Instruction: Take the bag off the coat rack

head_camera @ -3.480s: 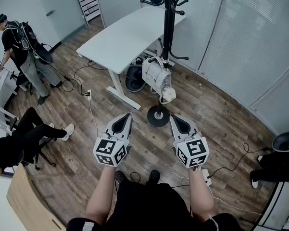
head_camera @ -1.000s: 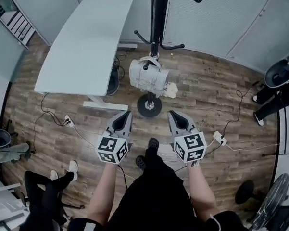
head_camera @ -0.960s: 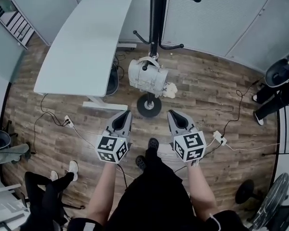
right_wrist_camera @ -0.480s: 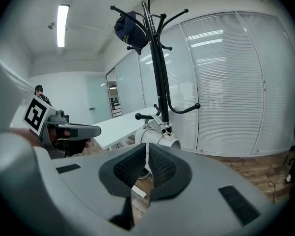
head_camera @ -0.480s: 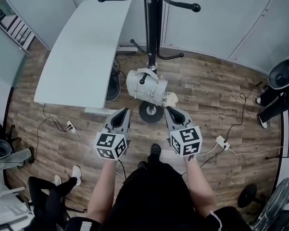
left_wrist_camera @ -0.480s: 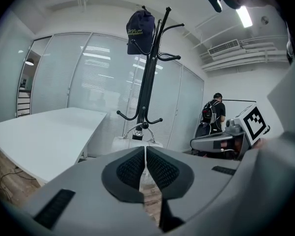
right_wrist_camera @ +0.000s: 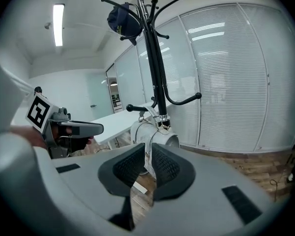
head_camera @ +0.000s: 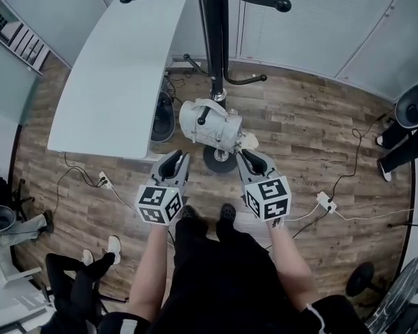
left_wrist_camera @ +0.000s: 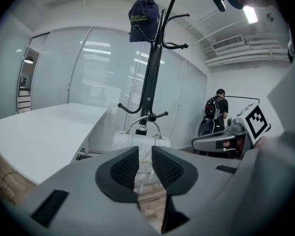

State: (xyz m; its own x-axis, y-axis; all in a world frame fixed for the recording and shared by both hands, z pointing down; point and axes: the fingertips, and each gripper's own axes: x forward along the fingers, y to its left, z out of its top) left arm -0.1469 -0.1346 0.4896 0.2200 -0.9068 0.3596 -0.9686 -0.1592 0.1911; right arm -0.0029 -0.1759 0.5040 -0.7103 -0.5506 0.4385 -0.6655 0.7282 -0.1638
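Opening with nothing between the jaws: left tongs [head_camera: 174, 160]; right tongs [head_camera: 248, 157] pressed almost together, empty. White bag [head_camera: 210, 125] just ahead of both, hanging by its handles from a low hook of the black coat rack [head_camera: 213, 40], above wooden floor [head_camera: 299, 138]

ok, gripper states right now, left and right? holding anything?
Left gripper: jaws opening, nothing between them.
Right gripper: jaws shut, empty.
The bag hangs on the coat rack, not held.
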